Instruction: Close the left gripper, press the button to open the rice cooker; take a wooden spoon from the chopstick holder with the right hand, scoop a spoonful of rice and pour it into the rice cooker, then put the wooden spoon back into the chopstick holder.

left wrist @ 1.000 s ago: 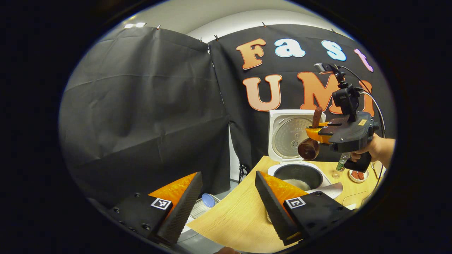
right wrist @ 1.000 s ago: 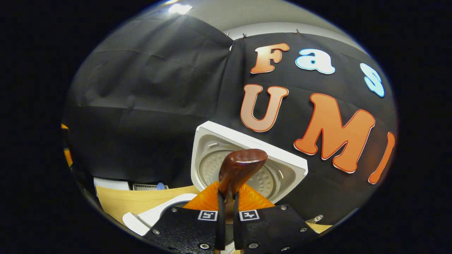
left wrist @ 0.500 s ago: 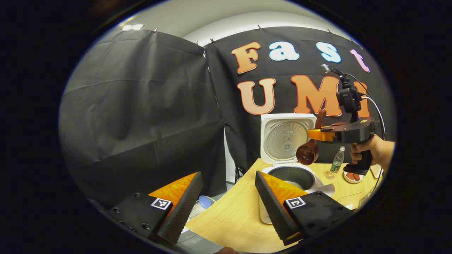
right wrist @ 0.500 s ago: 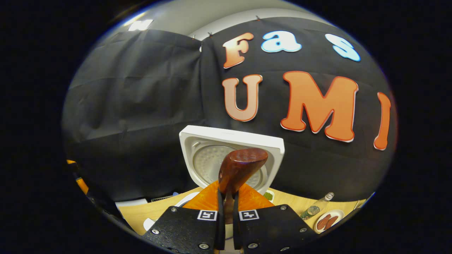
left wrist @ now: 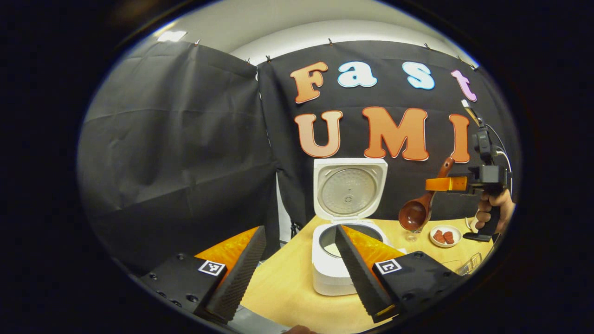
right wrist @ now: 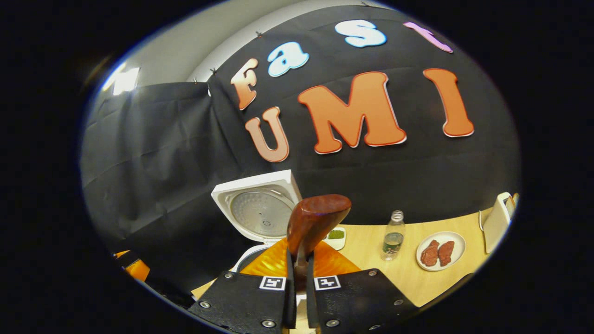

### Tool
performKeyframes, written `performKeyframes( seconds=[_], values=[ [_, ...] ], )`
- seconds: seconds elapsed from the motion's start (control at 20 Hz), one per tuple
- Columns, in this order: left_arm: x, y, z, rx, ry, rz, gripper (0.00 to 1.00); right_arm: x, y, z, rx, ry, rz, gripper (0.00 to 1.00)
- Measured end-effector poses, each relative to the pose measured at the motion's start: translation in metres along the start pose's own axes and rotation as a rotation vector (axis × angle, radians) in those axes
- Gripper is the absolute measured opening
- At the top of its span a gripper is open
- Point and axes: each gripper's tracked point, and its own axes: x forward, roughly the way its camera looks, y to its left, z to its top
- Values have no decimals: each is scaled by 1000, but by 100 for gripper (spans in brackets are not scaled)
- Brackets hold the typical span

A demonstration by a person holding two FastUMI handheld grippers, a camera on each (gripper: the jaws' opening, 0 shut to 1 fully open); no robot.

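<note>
In the left gripper view, the left tool sits low in the foreground with its two fingers spread well apart and nothing between them, held above the near edge of the pale wood worktop. Beyond its fingers stands the white rice cooker, its lid swung upright against the black cloth and its inner pot uncovered, with a little pale rice visible inside. To the right of the cooker and above the worktop, the right tool is held level by a hand, clamped on the handle of the wooden spoon; the spoon hangs slanted, its bowl down and to the left, clear of the cooker. Below the spoon lies a small plate with reddish pieces. In the right gripper view, the right tool's fingers are pressed together on the spoon's handle, whose rounded end rises just ahead of them. Behind it are the cooker's open lid, then a small dish of something green, a clear bottle standing upright, and the plate of reddish pieces farther right.
</note>
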Motion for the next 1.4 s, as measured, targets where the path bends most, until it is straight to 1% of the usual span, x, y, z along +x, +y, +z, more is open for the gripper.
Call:
performKeyframes(
  seconds=[0.05, 0.15, 0.2, 0.25, 0.3, 0.4, 0.55, 0.7, 0.75, 0.8, 0.95, 1.0, 1.05, 1.1, 1.15, 1.3, 1.4],
  values=[
    [-2, -7, 1, 1, -1, -11, 100, -13, -13, -1, 18, -4, -16, 8],
    [-4, -24, 5, 12, -7, -35, 96, -39, -42, -4, 49, -10, -57, 8],
    [-7, -31, 6, 18, -10, -42, 100, -51, -57, -6, 64, -12, -79, 8],
    [-7, -37, 8, 22, -13, -47, 96, -65, -72, -10, 80, -13, -103, 8],
    [-9, -45, 9, 21, -12, -61, 100, -76, -86, -14, 93, -11, -123, 8],
    [-11, -64, 11, 19, -11, -89, 96, -97, -113, -25, 120, -4, -170, 8],
    [-18, -90, 12, 30, -23, -130, 97, -131, -151, -38, 169, -8, -227, 8],
    [-19, -115, 7, 41, -9, -172, 96, -161, -188, -51, 205, -8, -292, 8],
    [-19, -123, 6, 38, -4, -184, 97, -173, -200, -54, 218, -14, -316, 8],
    [-22, -130, 6, 35, 0, -198, 100, -184, -212, -55, 229, -25, -334, 8],
    [-27, -152, 6, 41, -4, -225, 97, -214, -250, -64, 264, -41, -405, 8],
    [-28, -158, 7, 46, -5, -232, 96, -221, -263, -70, 271, -40, -425, 8],
    [-30, -164, 7, 51, -3, -239, 100, -229, -274, -77, 277, -36, -447, 8],
    [-29, -169, 8, 54, -4, -244, 96, -235, -286, -83, 279, -38, -463, 8],
    [-30, -174, 9, 54, -3, -248, 100, -239, -296, -93, 279, -30, -475, 8],
    [-30, -178, 16, 59, -7, -246, 100, -234, -314, -132, 310, 31, -476, 8],
    [-27, -177, 23, 73, -21, -239, 100, -227, -322, -155, 358, 70, -476, 9]
  ],
)
